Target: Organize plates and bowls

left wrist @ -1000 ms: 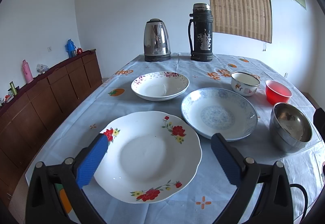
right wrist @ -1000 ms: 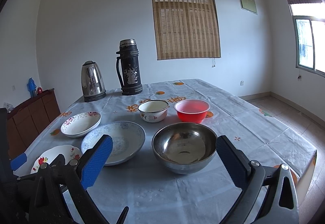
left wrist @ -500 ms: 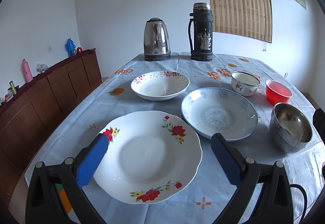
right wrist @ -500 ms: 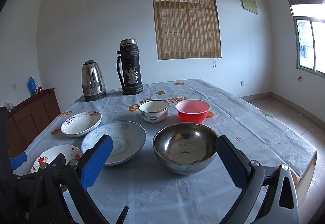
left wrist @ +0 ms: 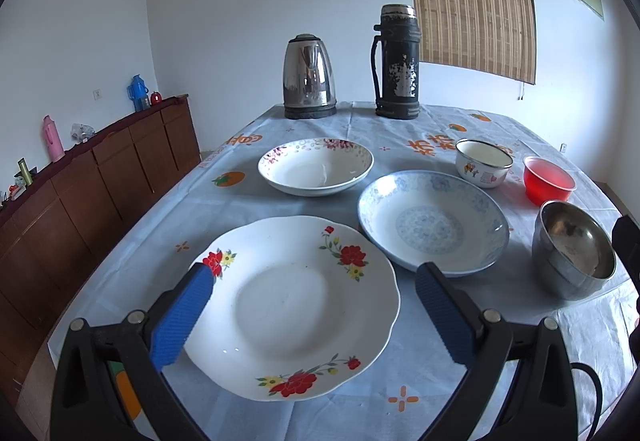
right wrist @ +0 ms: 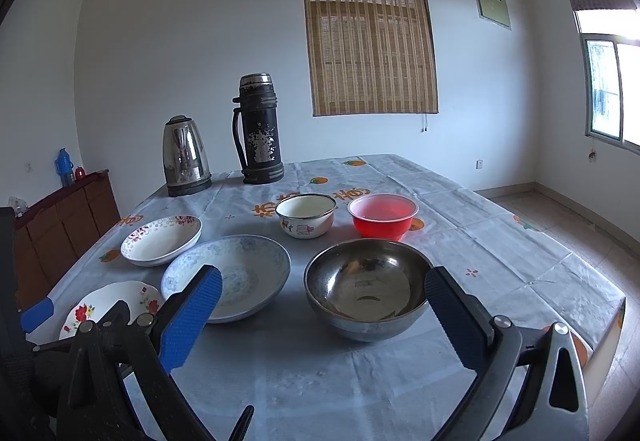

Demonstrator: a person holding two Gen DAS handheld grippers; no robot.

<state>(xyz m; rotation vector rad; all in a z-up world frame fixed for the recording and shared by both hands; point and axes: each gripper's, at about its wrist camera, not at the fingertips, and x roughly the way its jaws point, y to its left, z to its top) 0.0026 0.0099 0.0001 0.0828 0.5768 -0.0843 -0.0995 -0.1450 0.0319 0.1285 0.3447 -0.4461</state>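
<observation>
red-flowered plate (right wrist: 105, 305): near edge hidden behind left gripper (right wrist: 38, 313) in right wrist view | sideboard (left wrist: 96, 177): cut off at left edge; small items on it too small to identify | enamel bowl (left wrist: 483, 163): picture print illegible

On the table (right wrist: 500, 241) we find three plates to the left and three bowls to the right. The flowered plate (left wrist: 296, 305) lies nearest on the left; right of it and a little farther sits the patterned plate (left wrist: 432, 221), and the deep plate (left wrist: 316, 169) lies farther left. The steel bowl (right wrist: 366, 287) is near right; behind it stand the enamel bowl (right wrist: 306, 215) and, to its right, the plastic bowl (right wrist: 382, 215). At the far edge, the kettle (right wrist: 185, 157) stands left of the flask (right wrist: 258, 131).
</observation>
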